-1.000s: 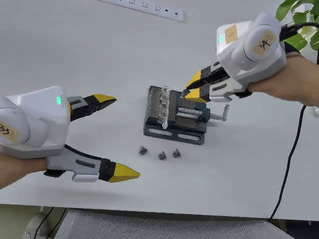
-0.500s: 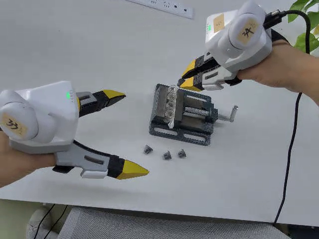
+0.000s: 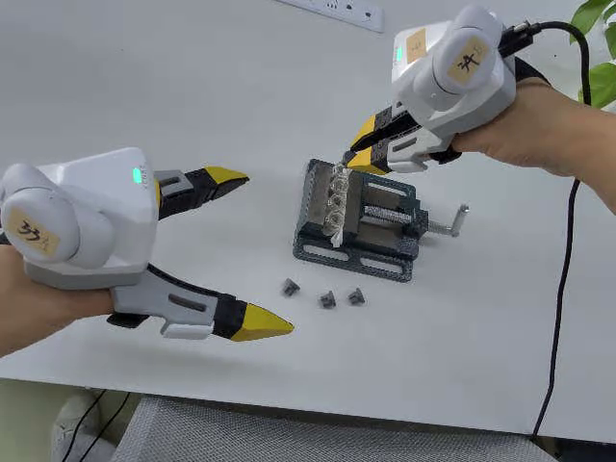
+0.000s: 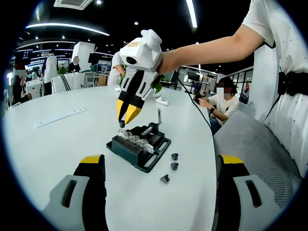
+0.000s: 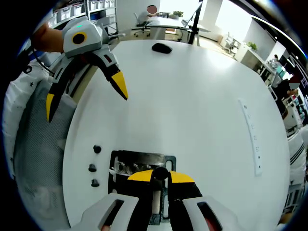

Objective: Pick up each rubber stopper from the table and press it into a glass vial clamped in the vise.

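Observation:
A dark vise (image 3: 358,241) clamps a row of glass vials (image 3: 336,200) mid-table. My right gripper (image 3: 352,160) hovers just above the far end of that row, shut on a dark rubber stopper (image 5: 160,174), whose tip pokes out between the yellow fingertips (image 5: 139,176). Three loose stoppers (image 3: 327,300) lie in a line in front of the vise. At the near left, away from the vise, my left gripper (image 3: 254,252) is open and holds nothing. The left gripper view has the vise (image 4: 139,147), the vials (image 4: 132,138) and the right gripper (image 4: 126,114) above them.
A white power strip (image 3: 332,8) lies at the table's far edge. A black cable (image 3: 561,289) runs down the right side, and a plant (image 3: 597,19) stands at the far right corner. The vise handle (image 3: 452,223) sticks out to the right.
My right gripper, still shut on the stopper, has moved from over the vise screw to above the far end of the vial row. The left gripper stays open in about the same place.

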The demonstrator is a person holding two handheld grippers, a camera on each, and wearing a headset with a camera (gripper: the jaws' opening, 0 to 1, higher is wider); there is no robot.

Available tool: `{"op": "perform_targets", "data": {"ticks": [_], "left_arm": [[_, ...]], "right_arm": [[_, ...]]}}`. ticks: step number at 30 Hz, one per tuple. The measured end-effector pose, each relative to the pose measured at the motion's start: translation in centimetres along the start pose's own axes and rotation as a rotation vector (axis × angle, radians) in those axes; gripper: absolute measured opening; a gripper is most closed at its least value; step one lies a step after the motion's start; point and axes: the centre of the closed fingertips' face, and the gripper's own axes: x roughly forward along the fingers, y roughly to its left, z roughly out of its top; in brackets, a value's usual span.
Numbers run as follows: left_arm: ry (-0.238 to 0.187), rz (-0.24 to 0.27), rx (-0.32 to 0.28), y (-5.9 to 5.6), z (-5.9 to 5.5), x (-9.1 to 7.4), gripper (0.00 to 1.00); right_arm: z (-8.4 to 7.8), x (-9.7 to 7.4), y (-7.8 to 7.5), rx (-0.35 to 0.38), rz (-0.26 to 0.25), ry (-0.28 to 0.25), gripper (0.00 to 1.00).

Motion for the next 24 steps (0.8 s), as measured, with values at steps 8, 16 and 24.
{"op": "perform_targets", "data": {"ticks": [8, 16, 24], "left_arm": [[-0.002, 0.000, -0.007, 0.15, -0.04, 0.11, 0.96], [-0.006, 0.000, -0.012, 0.21, 0.03, 0.21, 0.96], [-0.008, -0.002, -0.018, 0.15, -0.03, 0.24, 0.95]], "right_arm": [[-0.11, 0.20, -0.03, -0.002, 0.004, 0.002, 0.06], [-0.22, 0.43, 0.00, -0.003, 0.011, 0.006, 0.06], [-0.27, 0.65, -0.20, -0.005, 0.010, 0.009, 0.06]]}}
